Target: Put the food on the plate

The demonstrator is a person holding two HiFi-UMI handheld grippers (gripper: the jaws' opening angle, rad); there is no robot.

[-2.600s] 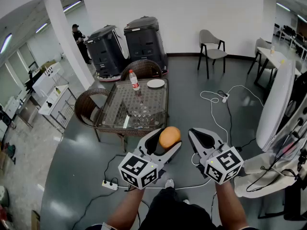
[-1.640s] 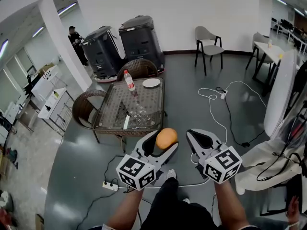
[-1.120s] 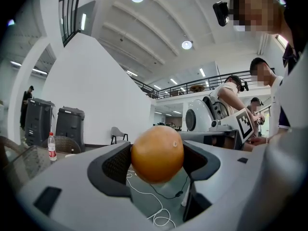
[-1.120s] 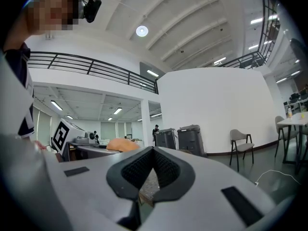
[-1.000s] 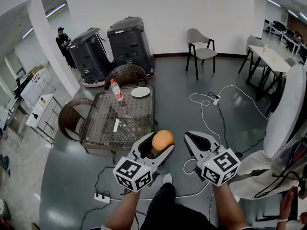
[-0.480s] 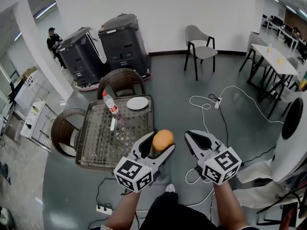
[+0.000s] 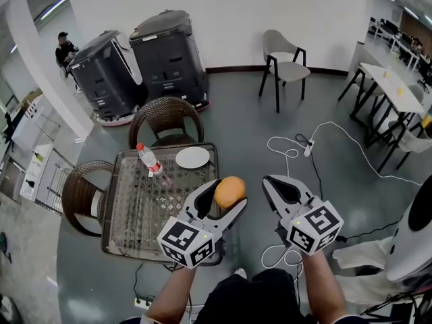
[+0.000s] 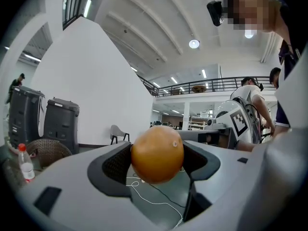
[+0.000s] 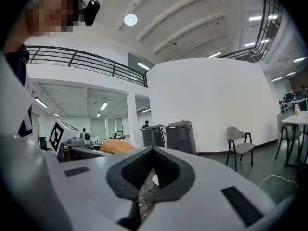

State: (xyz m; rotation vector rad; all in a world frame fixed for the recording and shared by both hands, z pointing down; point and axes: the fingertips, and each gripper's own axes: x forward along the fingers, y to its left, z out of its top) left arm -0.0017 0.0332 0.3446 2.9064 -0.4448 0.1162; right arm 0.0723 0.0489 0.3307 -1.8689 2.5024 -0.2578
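An orange fruit (image 7: 229, 192) sits between the jaws of my left gripper (image 7: 225, 196), held in the air above the near right corner of a glass-topped table (image 7: 128, 214). In the left gripper view both pads press on the orange (image 8: 157, 154). An empty white plate (image 7: 192, 157) lies at the table's far right corner, ahead of the orange. My right gripper (image 7: 287, 189) hovers beside the left one, to the right of the table, shut with nothing in it. From the right gripper view, the jaw tips (image 9: 153, 170) meet and the orange (image 9: 118, 146) shows at the left.
A water bottle (image 7: 150, 162) stands on the table left of the plate. Wicker chairs (image 7: 165, 117) (image 7: 77, 194) stand behind and to the left of the table. Two dark machines (image 7: 169, 49), a grey chair (image 7: 283, 59) and floor cables (image 7: 297, 147) lie beyond.
The table and plate have come nearer and lower in the head view, now just ahead of the grippers. The left gripper still holds the orange; the right stays shut.
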